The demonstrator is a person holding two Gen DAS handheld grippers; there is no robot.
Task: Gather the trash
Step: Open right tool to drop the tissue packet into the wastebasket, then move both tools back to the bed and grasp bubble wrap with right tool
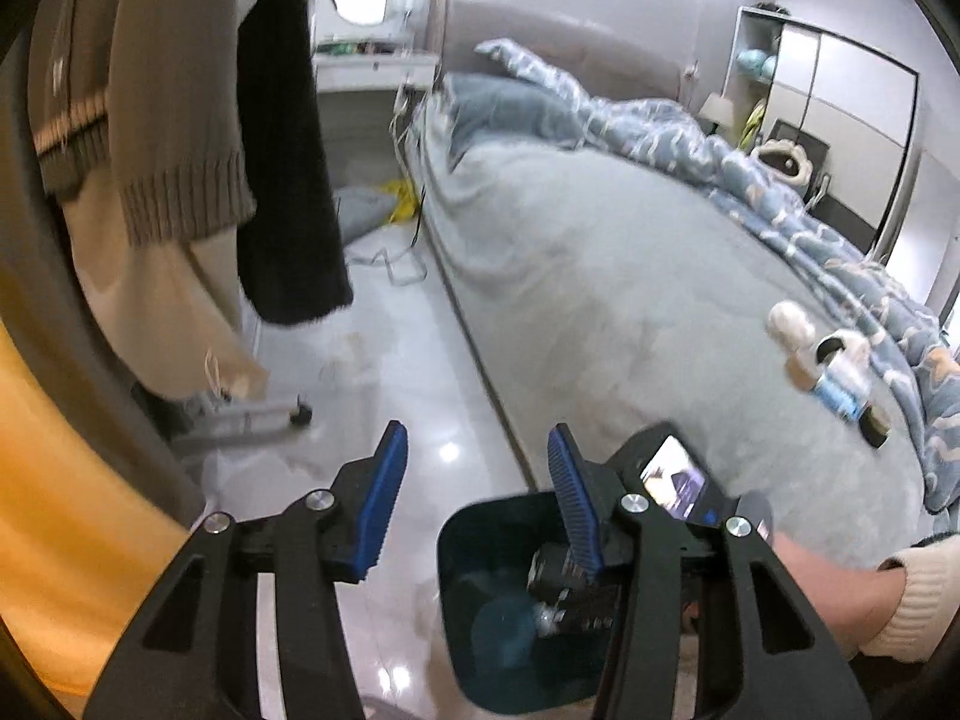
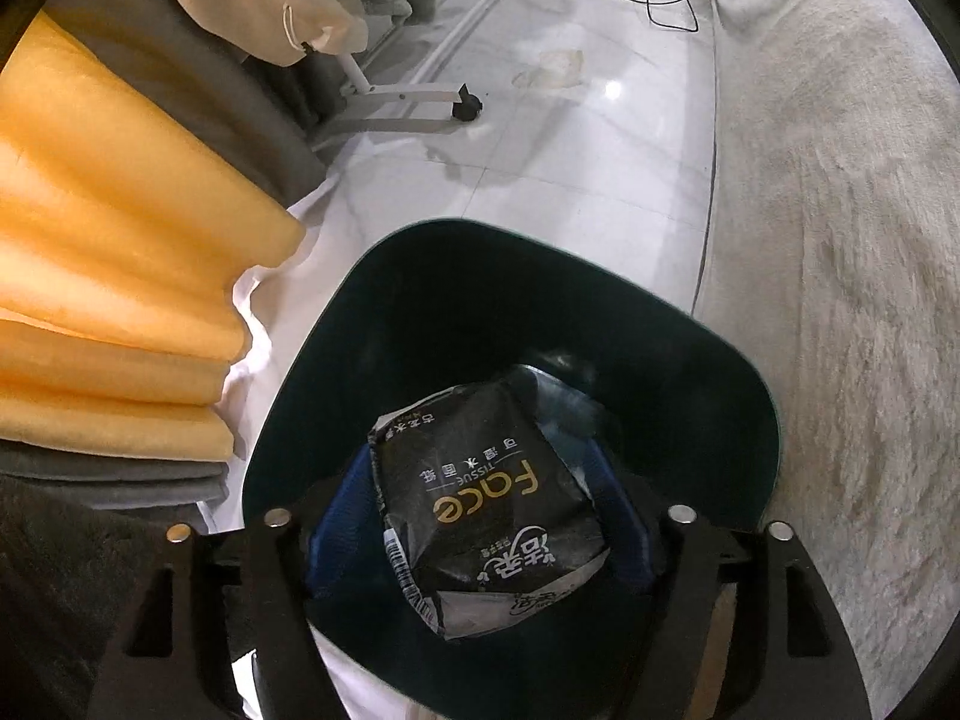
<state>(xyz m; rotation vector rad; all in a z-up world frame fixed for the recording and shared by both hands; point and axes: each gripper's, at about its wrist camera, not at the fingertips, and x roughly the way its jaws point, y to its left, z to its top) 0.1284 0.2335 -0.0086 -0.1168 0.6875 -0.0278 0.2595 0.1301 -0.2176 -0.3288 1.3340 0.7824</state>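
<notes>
Right tool (image 2: 480,516) over bin (image 2: 750,372), glossy tiled floor (image 2: 570,192) beside bed (image 2: 840,240).

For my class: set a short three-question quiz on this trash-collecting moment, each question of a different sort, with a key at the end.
1. True or false: the right claw grips a black tissue pack over the dark bin.
2. Multiple choice: the left claw is (A) shut on a bottle, (B) open and holding nothing, (C) shut on a sock.
3. Short answer: where does the water bottle with the blue label lie?

Key
1. True; the pack sits between the blue pads, above the bin's opening.
2. B; the jaws stand apart with bare floor between them.
3. On the grey bed cover, beside the patterned blue duvet.
</notes>
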